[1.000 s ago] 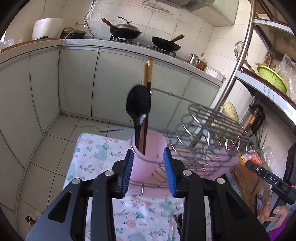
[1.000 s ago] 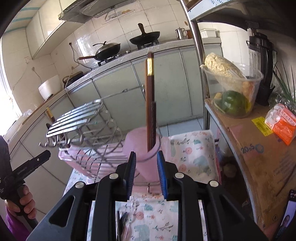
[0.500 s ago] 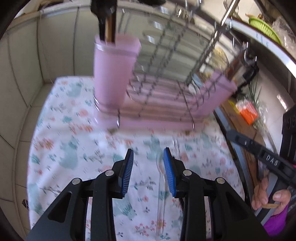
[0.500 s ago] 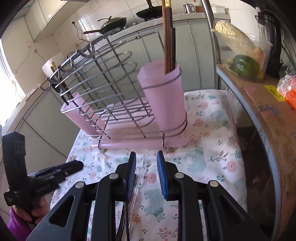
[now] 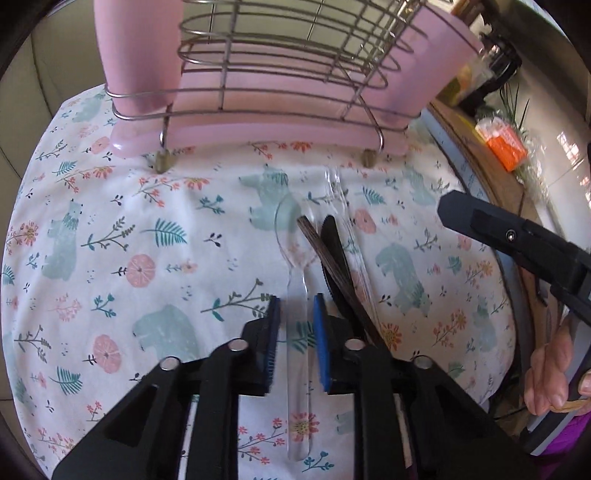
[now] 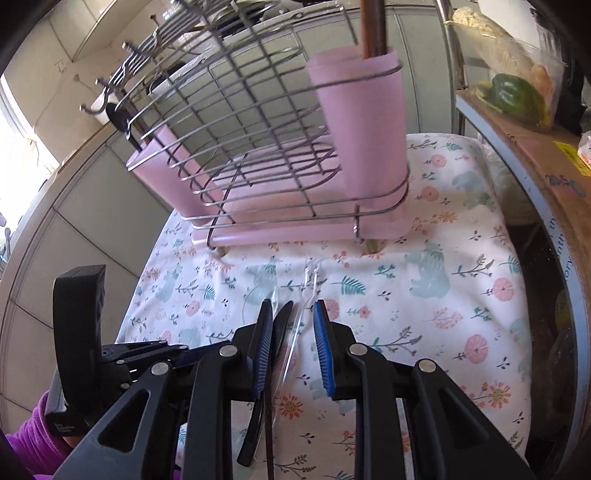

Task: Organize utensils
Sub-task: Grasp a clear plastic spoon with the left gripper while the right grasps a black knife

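A clear plastic spoon (image 5: 293, 251), a brown chopstick (image 5: 328, 262), a black plastic knife (image 5: 334, 243) and a clear plastic fork (image 5: 341, 206) lie side by side on the floral cloth (image 5: 147, 229). My left gripper (image 5: 295, 306) is open and low, its blue pads on either side of the spoon's handle. My right gripper (image 6: 291, 314) is open over the clear fork (image 6: 301, 325), with the black knife (image 6: 279, 325) by its left pad. Behind stands the wire rack (image 6: 258, 147) with pink cups (image 6: 365, 147); brown chopsticks (image 6: 371, 26) stick out of the right cup.
The rack's pink drip tray (image 5: 266, 136) lies at the cloth's far side. A cardboard box (image 6: 546, 162) and a tub of vegetables (image 6: 513, 88) stand to the right. The other gripper shows in each view: the right one (image 5: 517, 240), the left one (image 6: 85, 332).
Both grippers have dropped from the level of the rack's cups to the cloth and moved forward over the lying utensils. Both stayed open.
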Motion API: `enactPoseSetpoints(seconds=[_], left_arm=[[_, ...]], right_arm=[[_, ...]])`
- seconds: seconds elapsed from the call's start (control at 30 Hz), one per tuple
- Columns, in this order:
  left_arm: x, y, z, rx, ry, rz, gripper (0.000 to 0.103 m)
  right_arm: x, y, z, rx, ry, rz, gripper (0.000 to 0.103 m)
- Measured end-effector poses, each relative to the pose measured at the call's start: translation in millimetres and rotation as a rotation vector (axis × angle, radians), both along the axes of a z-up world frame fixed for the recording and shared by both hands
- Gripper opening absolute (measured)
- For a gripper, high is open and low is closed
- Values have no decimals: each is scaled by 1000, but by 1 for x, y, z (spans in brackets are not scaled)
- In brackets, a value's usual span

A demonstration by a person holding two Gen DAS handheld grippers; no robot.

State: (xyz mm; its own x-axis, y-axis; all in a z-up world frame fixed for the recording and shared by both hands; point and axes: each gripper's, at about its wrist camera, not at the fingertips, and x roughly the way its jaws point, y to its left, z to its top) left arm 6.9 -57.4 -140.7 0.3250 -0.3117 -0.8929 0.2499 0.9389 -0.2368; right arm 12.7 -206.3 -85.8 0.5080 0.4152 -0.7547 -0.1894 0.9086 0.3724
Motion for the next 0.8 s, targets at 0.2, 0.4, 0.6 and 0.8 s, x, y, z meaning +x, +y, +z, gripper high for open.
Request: enactPoseSetpoints(seconds=[0.2,0.4,0.6,0.8], left_arm=[[-4,14,5,-16,-18,59,9],[-6,51,11,-49,-18,173,2],[-9,71,9,-61,-8,206,2],[-10,87,9,-55,5,203,2]], right_arm=[[0,20,-12,-15,40,50,22],[5,45,-27,-47,76,94,22],[18,82,-36,-126,69,166,22],[35,110,-55,-201,107,209,23]])
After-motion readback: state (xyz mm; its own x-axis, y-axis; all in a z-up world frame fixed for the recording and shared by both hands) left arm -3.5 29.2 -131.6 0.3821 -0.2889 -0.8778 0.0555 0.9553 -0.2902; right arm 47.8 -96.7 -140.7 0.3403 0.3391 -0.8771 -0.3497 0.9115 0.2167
